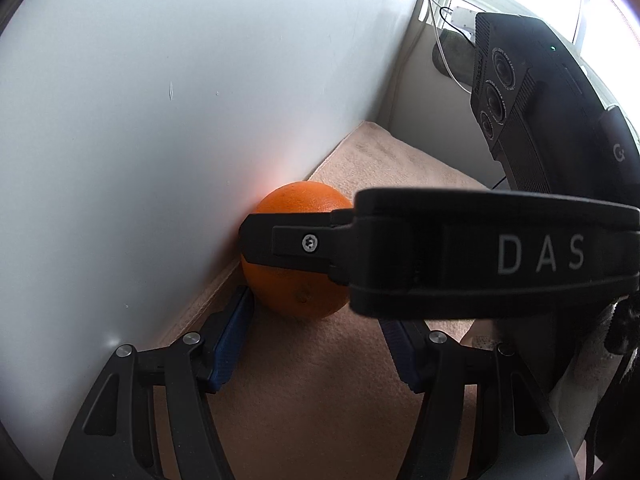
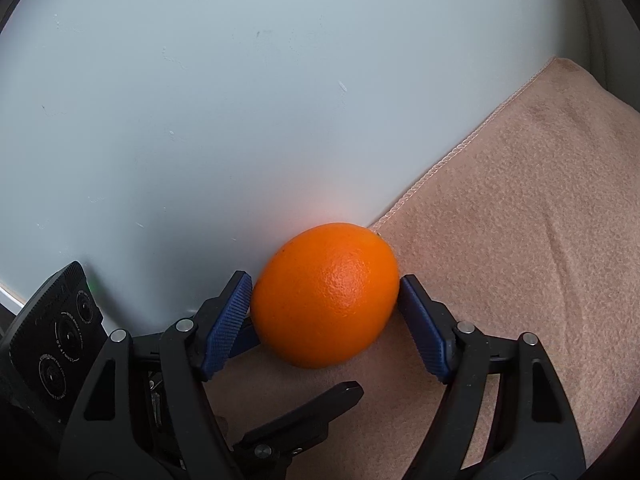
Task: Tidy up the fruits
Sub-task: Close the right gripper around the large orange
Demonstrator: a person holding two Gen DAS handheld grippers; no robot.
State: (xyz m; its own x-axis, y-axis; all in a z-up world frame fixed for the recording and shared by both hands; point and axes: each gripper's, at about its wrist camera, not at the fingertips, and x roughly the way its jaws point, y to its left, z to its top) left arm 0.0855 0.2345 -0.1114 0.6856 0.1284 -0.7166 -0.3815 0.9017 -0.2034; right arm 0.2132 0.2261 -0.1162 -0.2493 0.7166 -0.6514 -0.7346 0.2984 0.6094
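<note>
1 orange (image 2: 326, 294) is lying on a beige towel (image 2: 520, 240), touching the white wall (image 2: 200, 100), so the right gripper (image 2: 325, 312) is straddling it, pads seemingly touching both sides, while the left gripper (image 1: 316, 344) is waiting behind, spread wide.

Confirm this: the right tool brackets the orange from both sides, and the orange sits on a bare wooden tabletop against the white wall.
One thing is wrong: the surface. The right wrist view shows the orange resting on a pinkish-beige cloth, not bare wood. The rest stands: the right tool has a blue pad on either side of it, against the white wall.
</note>
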